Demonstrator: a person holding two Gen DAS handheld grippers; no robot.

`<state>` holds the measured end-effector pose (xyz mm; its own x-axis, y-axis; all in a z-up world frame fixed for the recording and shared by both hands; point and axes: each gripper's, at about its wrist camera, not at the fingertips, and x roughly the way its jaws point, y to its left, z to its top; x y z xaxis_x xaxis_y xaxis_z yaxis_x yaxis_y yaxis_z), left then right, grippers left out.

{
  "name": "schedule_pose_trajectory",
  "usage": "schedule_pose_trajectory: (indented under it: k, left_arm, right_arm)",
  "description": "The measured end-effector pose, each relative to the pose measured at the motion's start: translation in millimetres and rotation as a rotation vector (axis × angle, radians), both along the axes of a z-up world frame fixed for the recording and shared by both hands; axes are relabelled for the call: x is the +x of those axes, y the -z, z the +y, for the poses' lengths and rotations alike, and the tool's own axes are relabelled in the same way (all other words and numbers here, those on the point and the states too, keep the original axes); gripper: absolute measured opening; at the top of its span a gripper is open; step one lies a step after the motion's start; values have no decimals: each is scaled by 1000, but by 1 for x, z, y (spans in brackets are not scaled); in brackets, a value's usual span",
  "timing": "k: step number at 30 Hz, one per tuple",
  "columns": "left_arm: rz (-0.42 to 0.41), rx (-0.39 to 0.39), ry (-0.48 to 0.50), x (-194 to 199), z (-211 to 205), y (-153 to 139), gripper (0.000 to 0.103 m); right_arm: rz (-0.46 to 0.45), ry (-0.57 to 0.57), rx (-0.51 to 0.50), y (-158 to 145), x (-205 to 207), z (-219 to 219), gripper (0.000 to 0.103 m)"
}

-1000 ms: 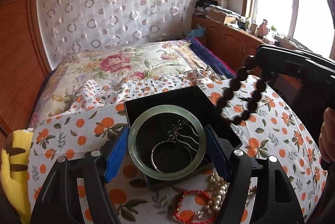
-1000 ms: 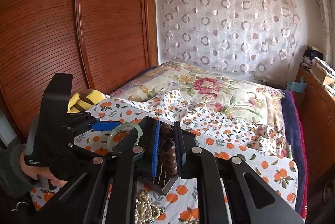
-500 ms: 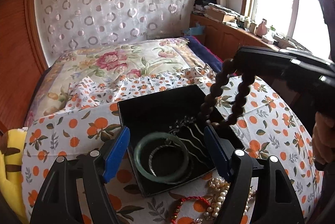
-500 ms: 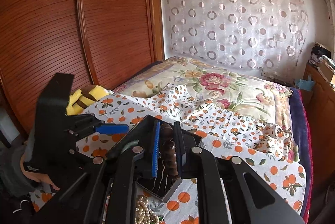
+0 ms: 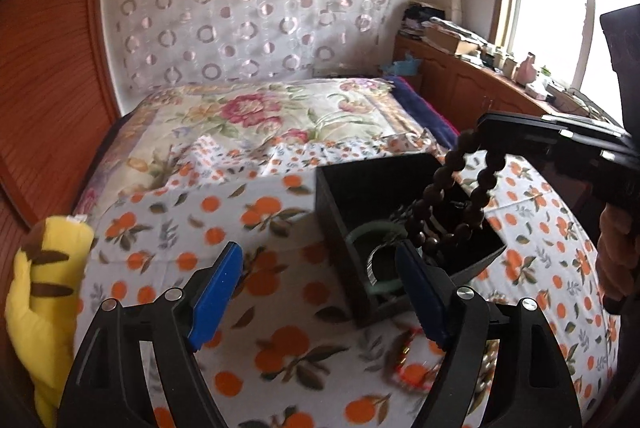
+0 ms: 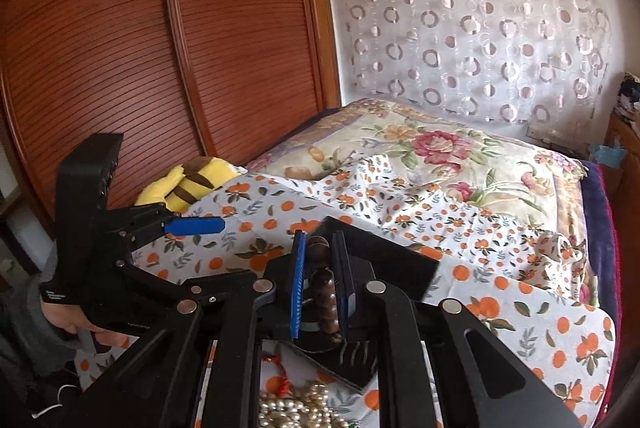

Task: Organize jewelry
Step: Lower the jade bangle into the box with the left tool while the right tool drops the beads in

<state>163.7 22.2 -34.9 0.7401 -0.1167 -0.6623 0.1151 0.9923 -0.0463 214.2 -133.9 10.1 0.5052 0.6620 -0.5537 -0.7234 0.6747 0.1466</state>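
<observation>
A black jewelry box (image 5: 332, 196) sits on the orange-print cloth; a green jade bangle (image 5: 362, 234) and a silver bangle (image 5: 372, 260) lie inside. My right gripper (image 6: 322, 270) is shut on a dark wooden bead bracelet (image 5: 450, 204), which hangs over the box; the beads (image 6: 322, 284) show between its blue pads. My left gripper (image 5: 320, 292) is open and empty, left of the box above the cloth. A red cord bracelet (image 5: 412, 372) and pearls (image 6: 296, 412) lie on the cloth near the box.
A yellow striped plush toy (image 5: 44, 268) lies at the left edge of the bed. A floral quilt (image 5: 260, 120) covers the far bed. Wooden wardrobe doors (image 6: 120, 68) stand left; a cluttered wooden cabinet (image 5: 472, 76) stands under the window.
My left gripper let go of the green bangle into the box and swung left, empty. My right gripper brought the bead bracelet lower over the box.
</observation>
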Motion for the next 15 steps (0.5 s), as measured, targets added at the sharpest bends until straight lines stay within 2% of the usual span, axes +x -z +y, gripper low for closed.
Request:
schedule_pose_trajectory:
  k: [7, 15]
  left_arm:
    - [39, -10, 1, -10, 9, 17, 76]
    - [69, -22, 42, -21, 1, 33, 77]
  right_arm:
    - [71, 38, -85, 33, 7, 2, 16]
    - [53, 110, -91, 42, -12, -33, 17]
